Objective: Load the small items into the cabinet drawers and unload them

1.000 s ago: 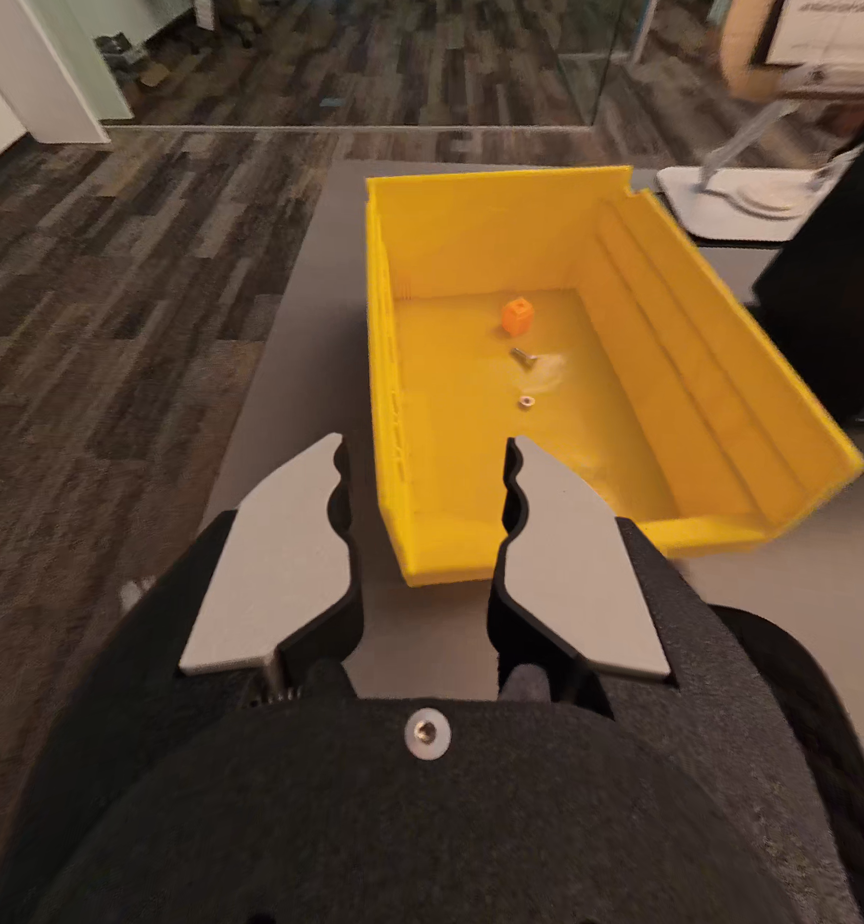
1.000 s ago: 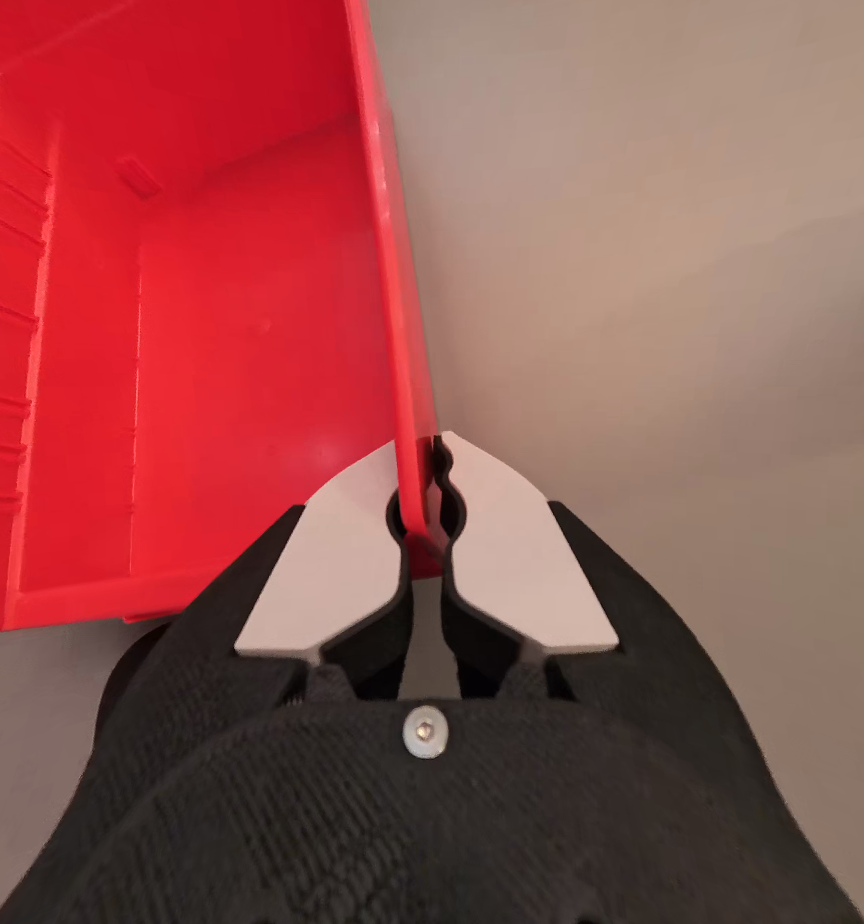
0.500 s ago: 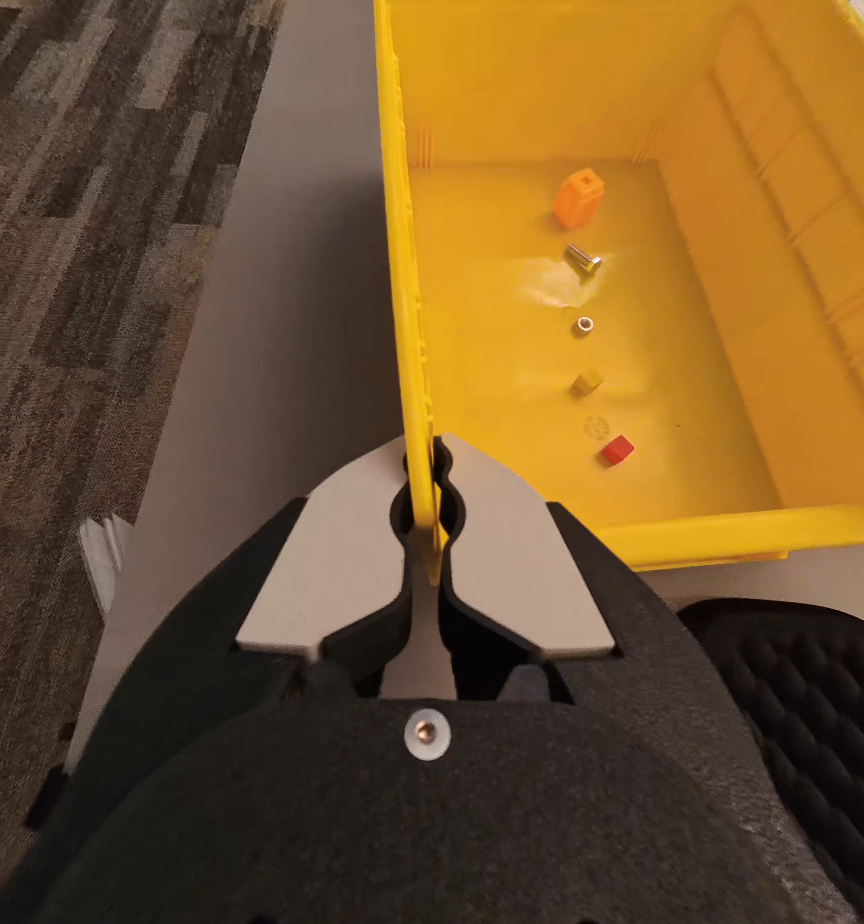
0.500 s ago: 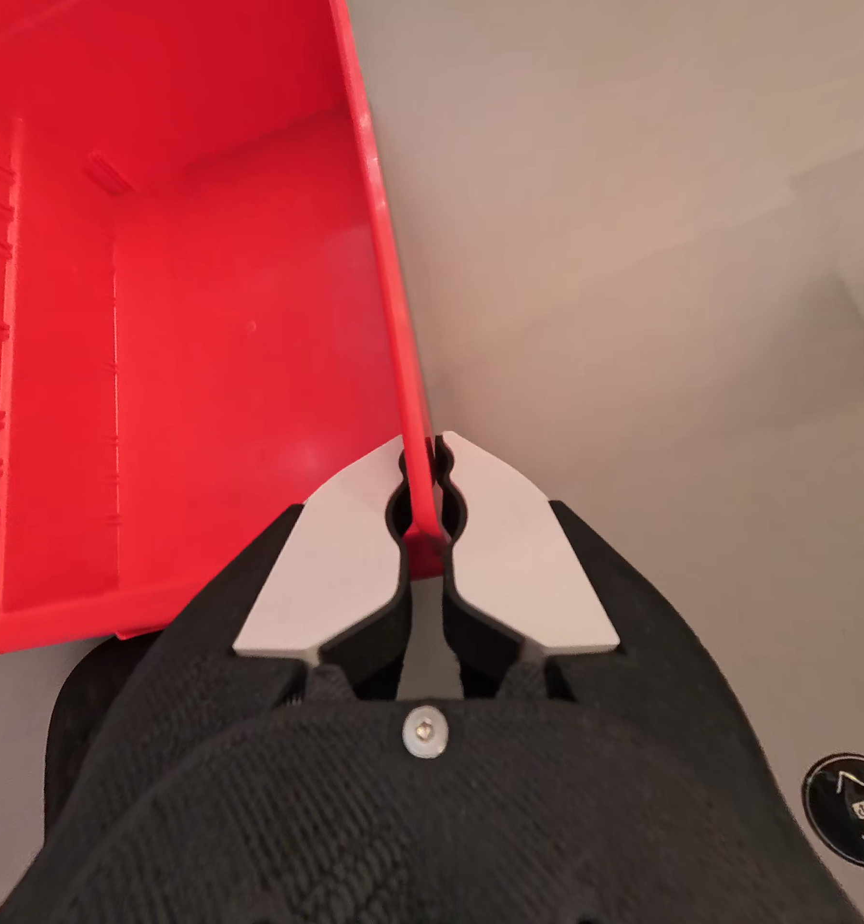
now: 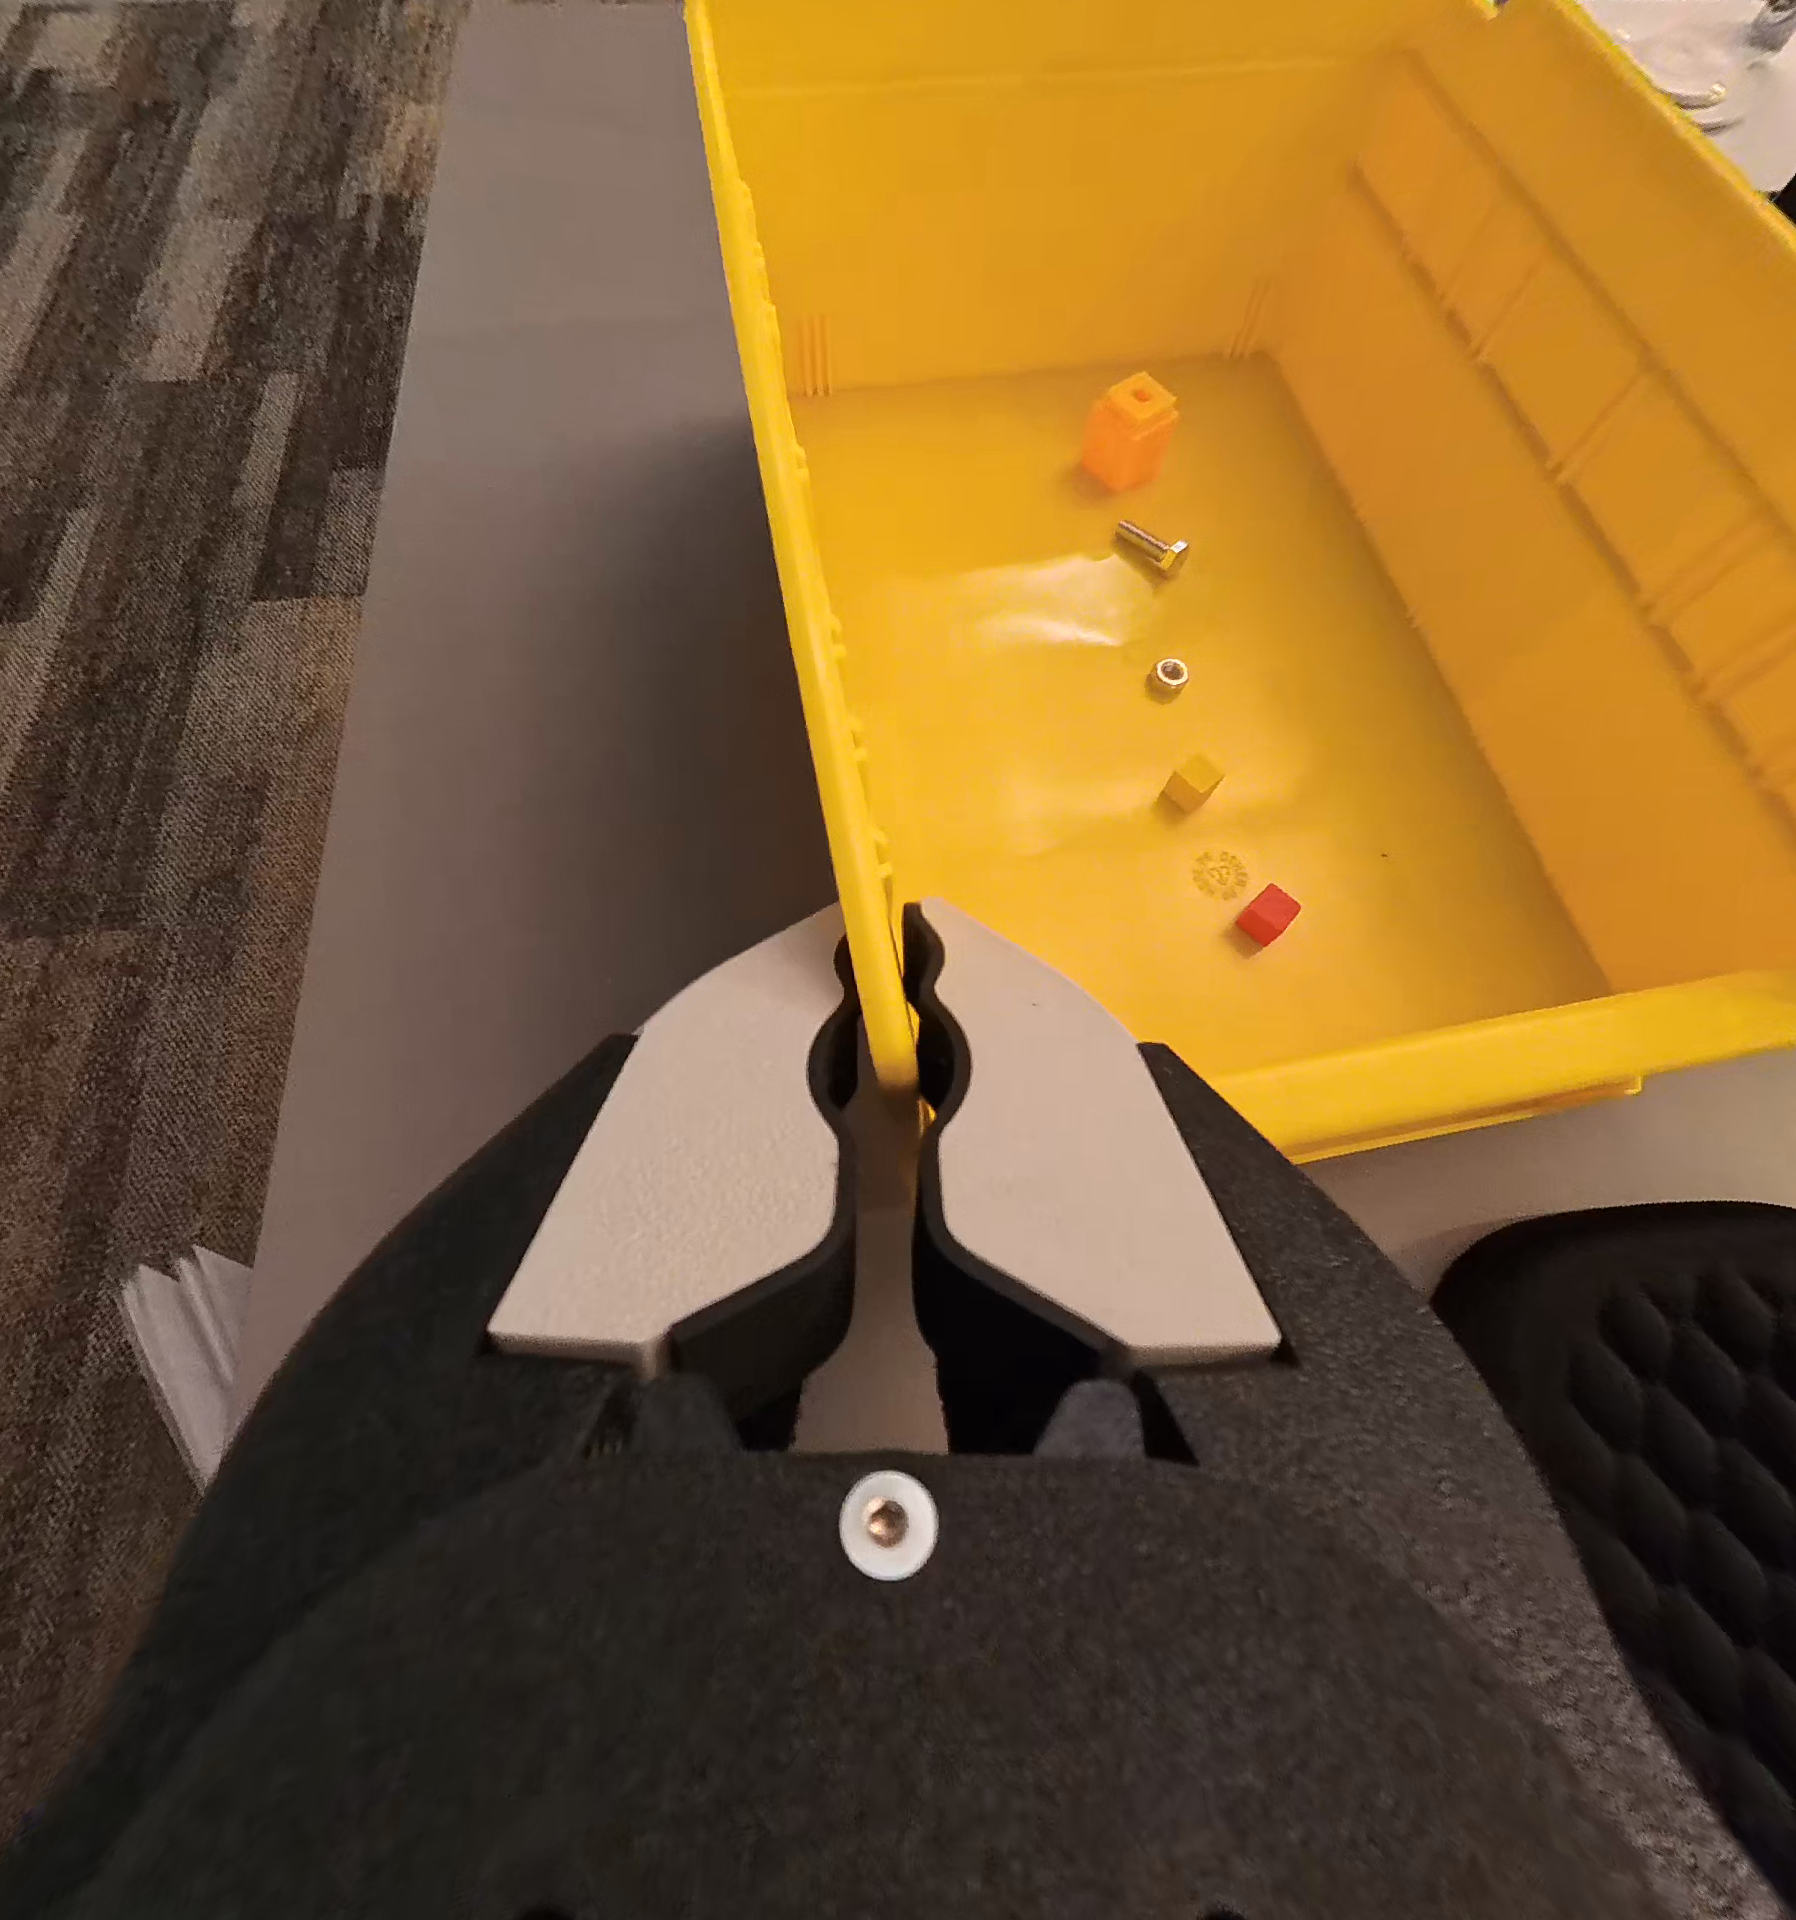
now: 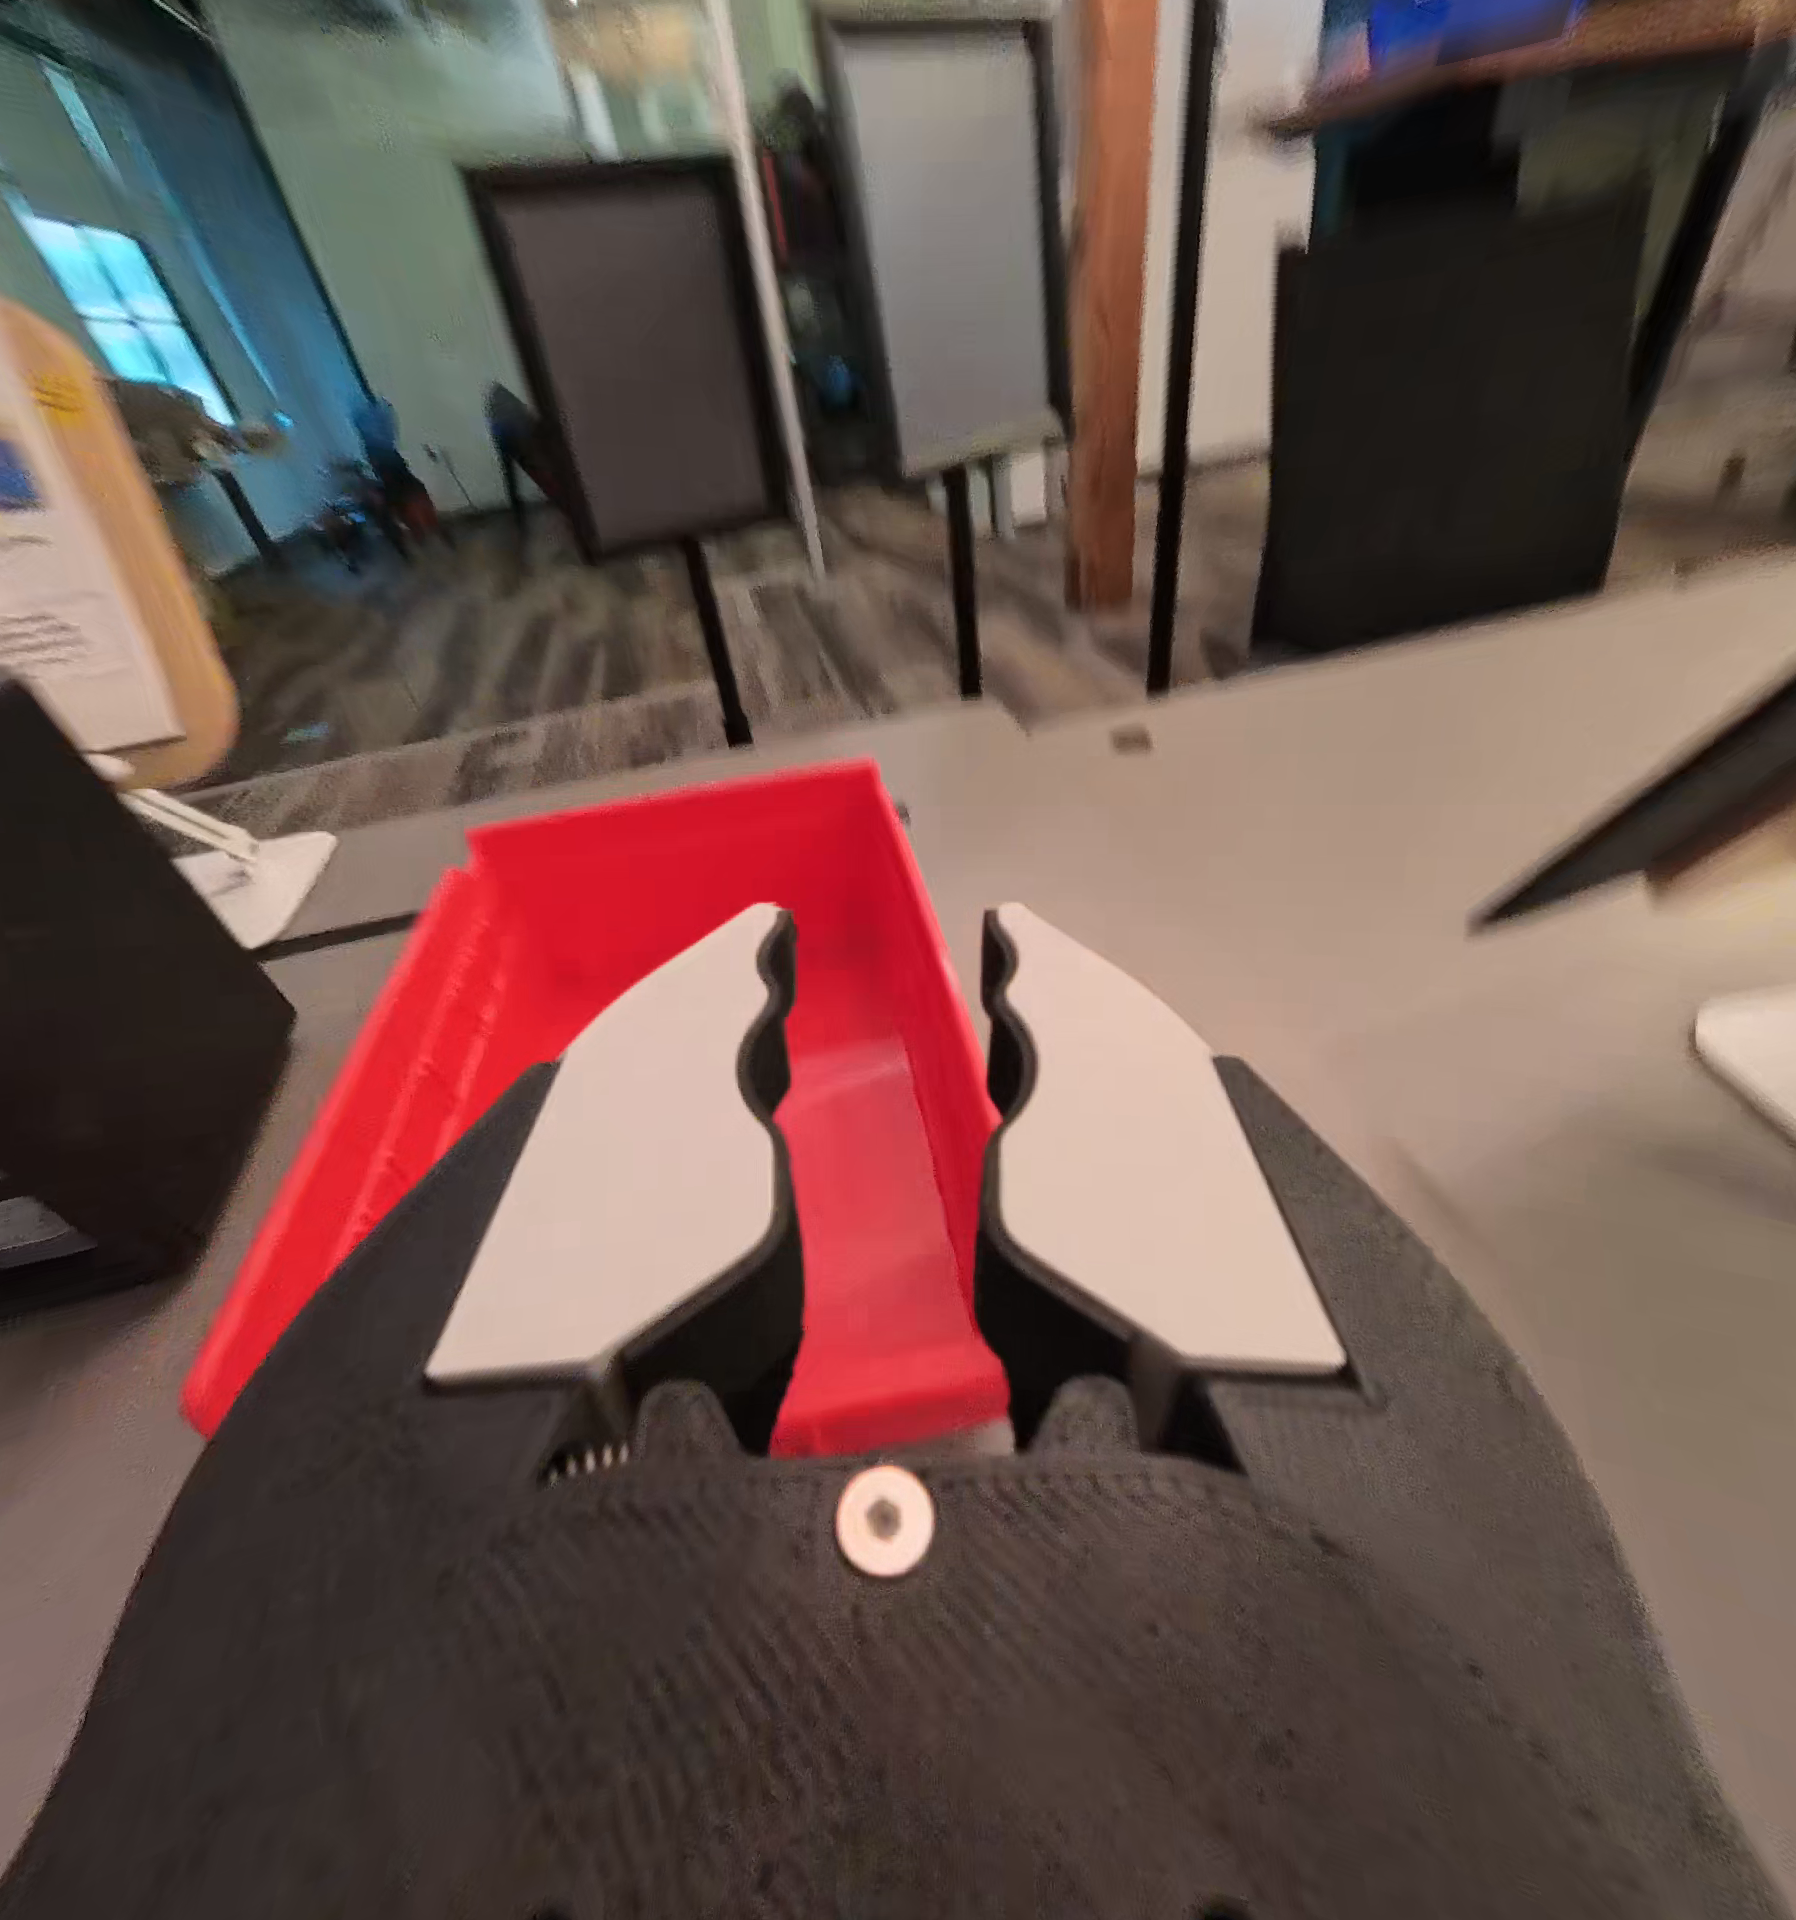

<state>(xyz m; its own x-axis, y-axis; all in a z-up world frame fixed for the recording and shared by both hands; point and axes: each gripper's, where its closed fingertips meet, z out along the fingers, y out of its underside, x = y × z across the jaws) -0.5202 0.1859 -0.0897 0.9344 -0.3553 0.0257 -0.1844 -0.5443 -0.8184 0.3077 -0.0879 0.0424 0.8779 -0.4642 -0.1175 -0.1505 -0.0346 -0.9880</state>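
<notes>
In the middle of the left wrist frame: small items: five of them lie in a loose line on the floor of my yellow bin (image 5: 1029, 187), running from upper centre down toward centre right.
Items, top to bottom: an orange block (image 5: 1129, 430), a metal bolt (image 5: 1150, 547), a small nut (image 5: 1168, 677), a yellow cube (image 5: 1193, 781) and a red cube (image 5: 1267, 914).
Left claw: my left gripper (image 5: 886, 1023) is clamped on the bin's left wall, near its front corner, at lower centre of the frame; the thin yellow rim runs up between the jaws.
Right claw: my right gripper (image 6: 886, 1029) stands apart and holds nothing; through the gap I see the floor of the red bin (image 6: 665, 862), which sits on the grey table (image 6: 1393, 935) at mid frame.
Red bin: what I can see of its inside looks bare, though my fingers hide much of it.
Surroundings: a black cabinet (image 6: 73, 987) stands at the left edge of the right wrist frame, just beside the red bin; I cannot make out its drawers clearly.
Step in hand: I judge this to be positioning the bins, the yellow one gripped, the red one free.
Next move calls for: a steady pull on the yellow wall so the loose pieces do not roll, then a fine pinch on one item; the nut and bolt look hardest to catch.
</notes>
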